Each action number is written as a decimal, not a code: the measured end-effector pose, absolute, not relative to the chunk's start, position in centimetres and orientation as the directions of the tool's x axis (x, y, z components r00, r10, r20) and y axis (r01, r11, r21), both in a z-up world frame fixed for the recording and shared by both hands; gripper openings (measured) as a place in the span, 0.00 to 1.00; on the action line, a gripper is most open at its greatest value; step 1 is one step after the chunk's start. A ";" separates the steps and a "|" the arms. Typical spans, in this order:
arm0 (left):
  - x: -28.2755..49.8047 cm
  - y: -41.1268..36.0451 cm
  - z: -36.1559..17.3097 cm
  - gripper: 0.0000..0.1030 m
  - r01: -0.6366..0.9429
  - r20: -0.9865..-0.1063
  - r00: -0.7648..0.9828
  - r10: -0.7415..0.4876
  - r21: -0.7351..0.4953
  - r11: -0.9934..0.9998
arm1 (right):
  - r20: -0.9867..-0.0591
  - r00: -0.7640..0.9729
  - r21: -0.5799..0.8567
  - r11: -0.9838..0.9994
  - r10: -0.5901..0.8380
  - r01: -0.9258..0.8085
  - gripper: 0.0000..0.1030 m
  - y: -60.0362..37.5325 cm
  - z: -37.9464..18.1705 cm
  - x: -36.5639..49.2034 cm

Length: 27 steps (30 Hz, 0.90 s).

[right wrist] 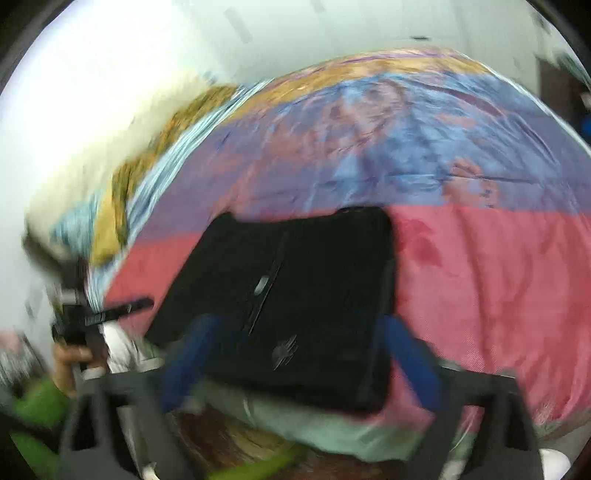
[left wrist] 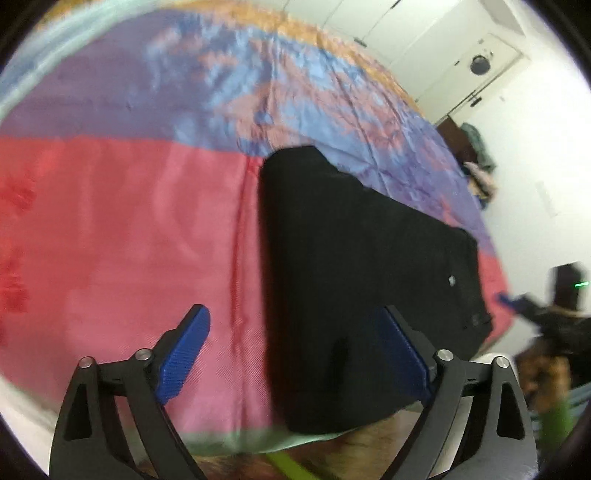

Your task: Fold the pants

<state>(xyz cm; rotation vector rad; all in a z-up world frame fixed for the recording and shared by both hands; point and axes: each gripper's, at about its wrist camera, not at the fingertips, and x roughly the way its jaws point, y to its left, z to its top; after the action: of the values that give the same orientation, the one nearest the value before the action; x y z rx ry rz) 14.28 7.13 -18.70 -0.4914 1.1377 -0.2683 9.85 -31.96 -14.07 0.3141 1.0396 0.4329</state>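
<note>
Across the bed's patchwork cover (left wrist: 122, 229), black pants (left wrist: 362, 280) folded near the front edge; left hand-held gripper (left wrist: 291, 350) and right hand-held gripper (right wrist: 303, 369) both spread wide, empty; best lowered evenly onto corners before pinching.

A red, purple and blue bedspread (left wrist: 110, 221) lies beneath white cupboard doors (left wrist: 406, 33).
</note>
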 end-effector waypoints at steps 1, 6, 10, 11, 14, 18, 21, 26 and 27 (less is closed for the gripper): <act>14.9 7.1 -19.3 0.90 -0.050 -0.801 0.377 -0.466 -0.520 0.853 | -0.776 0.372 0.486 0.859 0.509 -0.163 0.99 -32.7 -15.8 11.3; 17.0 4.0 -22.0 0.90 0.013 -0.782 0.244 -0.574 -0.589 0.808 | -0.715 0.155 0.675 0.731 0.681 -0.101 0.81 -32.8 -22.0 14.4; 17.6 2.4 -22.3 0.50 0.012 -0.757 0.254 -0.602 -0.620 0.785 | -0.688 0.118 0.708 0.698 0.716 -0.107 0.63 -32.5 -22.7 15.1; 17.7 2.5 -21.8 0.32 0.002 -0.757 0.268 -0.596 -0.618 0.786 | -0.673 0.118 0.722 0.683 0.730 -0.110 0.57 -32.5 -22.4 15.1; 18.2 3.2 -19.1 0.21 0.036 -0.720 0.309 -0.621 -0.644 0.764 | -0.637 0.142 0.745 0.653 0.757 -0.136 0.42 -32.1 -20.5 15.1; 20.8 4.4 -14.5 0.21 0.093 -0.715 0.377 -0.588 -0.603 0.792 | -0.563 0.182 0.778 0.592 0.806 -0.211 0.36 -29.7 -16.9 17.3; 24.3 6.0 -10.5 0.21 0.130 -0.710 0.456 -0.537 -0.543 0.829 | -0.531 0.214 0.771 0.573 0.820 -0.279 0.35 -27.8 -14.0 20.3; 29.2 7.6 -8.6 0.48 0.124 -0.735 0.567 -0.370 -0.368 0.922 | -0.519 0.336 0.708 0.615 0.786 -0.347 0.34 -26.4 -10.4 27.6; 30.0 7.8 -9.6 0.61 0.085 -0.758 0.578 -0.301 -0.311 0.947 | -0.529 0.357 0.694 0.635 0.770 -0.340 0.34 -26.8 -10.5 28.4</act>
<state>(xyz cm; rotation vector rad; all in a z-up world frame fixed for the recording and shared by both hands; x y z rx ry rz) 29.99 7.82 -9.56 -0.2528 0.9294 -0.2282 28.44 -26.82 -10.51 0.5210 0.9575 0.7595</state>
